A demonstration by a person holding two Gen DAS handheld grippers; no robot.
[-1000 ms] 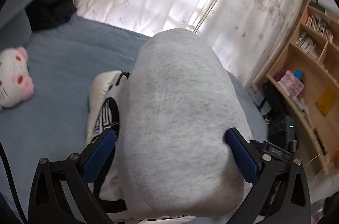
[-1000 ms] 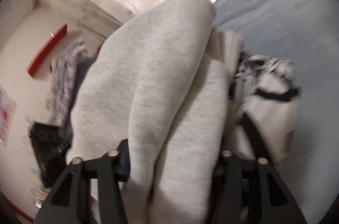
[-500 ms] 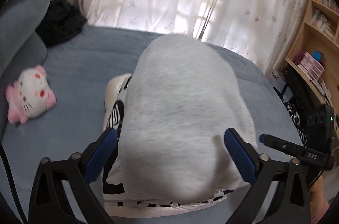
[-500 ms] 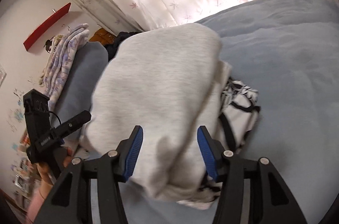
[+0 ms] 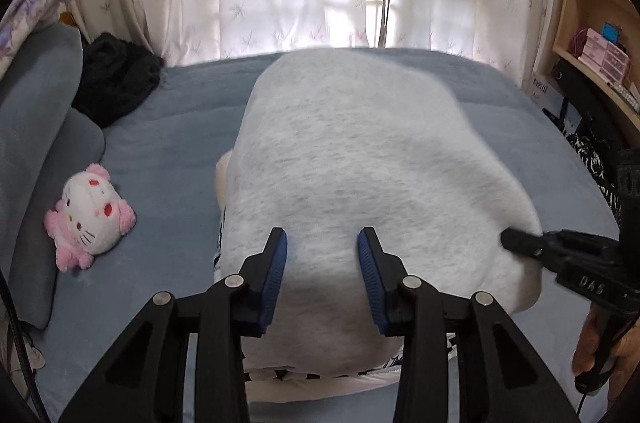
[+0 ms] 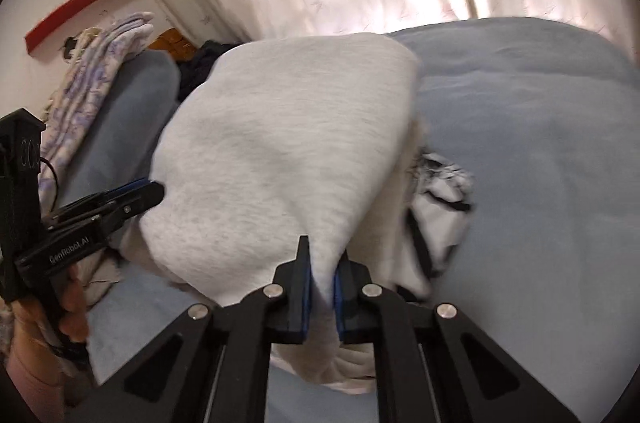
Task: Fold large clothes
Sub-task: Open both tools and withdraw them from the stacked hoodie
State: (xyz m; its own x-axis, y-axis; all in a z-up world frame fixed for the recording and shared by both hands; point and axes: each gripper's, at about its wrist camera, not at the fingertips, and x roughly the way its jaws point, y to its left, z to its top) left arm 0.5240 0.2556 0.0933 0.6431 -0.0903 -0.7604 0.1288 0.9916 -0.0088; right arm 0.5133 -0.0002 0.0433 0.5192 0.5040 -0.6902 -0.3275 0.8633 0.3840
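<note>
A folded grey sweatshirt lies on the blue bed, on top of a white garment with black stripes. My left gripper hovers over the sweatshirt's near edge. Its jaws are closing, with grey cloth showing in the gap and no pinch visible. In the right wrist view the left gripper has its tips at the sweatshirt's left edge. My right gripper is shut on a fold of the grey cloth at the near corner. In the left wrist view the right gripper meets the sweatshirt's right corner.
A pink and white plush toy lies to the left beside a grey pillow. A black garment sits at the back left. Wooden shelves stand on the right, and curtains hang behind the bed. A folded floral blanket tops the pillow.
Both grippers have drawn back and up from the grey sweatshirt. The left jaws have narrowed from wide apart. The right jaws have shut on the cloth's near edge.
</note>
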